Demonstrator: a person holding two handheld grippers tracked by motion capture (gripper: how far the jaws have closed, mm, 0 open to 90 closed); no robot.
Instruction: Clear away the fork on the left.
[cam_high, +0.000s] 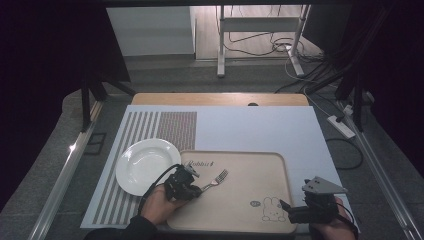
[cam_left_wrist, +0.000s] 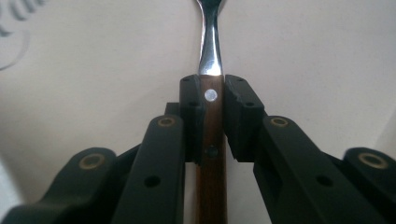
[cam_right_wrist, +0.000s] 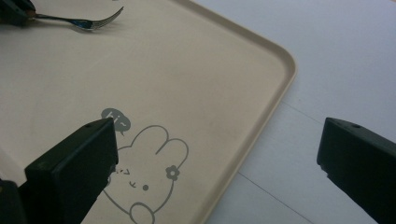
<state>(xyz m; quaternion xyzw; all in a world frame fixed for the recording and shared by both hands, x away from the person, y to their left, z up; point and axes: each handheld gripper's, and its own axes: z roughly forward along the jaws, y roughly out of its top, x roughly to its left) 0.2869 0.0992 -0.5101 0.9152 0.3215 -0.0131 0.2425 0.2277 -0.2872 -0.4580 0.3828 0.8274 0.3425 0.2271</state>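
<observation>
A fork (cam_high: 216, 179) with a brown wooden handle (cam_left_wrist: 211, 140) and steel tines (cam_right_wrist: 95, 22) lies over the beige tray (cam_high: 250, 165). My left gripper (cam_high: 192, 189) is shut on the fork's handle, its black pads (cam_left_wrist: 191, 116) pressed against both sides near the rivet. The tines point up and to the right across the tray. My right gripper (cam_high: 295, 212) hangs at the tray's near right corner with its jaws wide apart and nothing between them; its fingers (cam_right_wrist: 74, 163) straddle the tray's rim (cam_right_wrist: 275, 93) beside a printed rabbit (cam_right_wrist: 149, 172).
A white plate (cam_high: 146, 165) sits left of the tray on a striped part of the white mat (cam_high: 260, 125). The tray carries a rabbit drawing (cam_high: 272, 210) at its near right. A wooden table edge (cam_high: 220, 98) runs behind the mat; cables lie on the floor beyond.
</observation>
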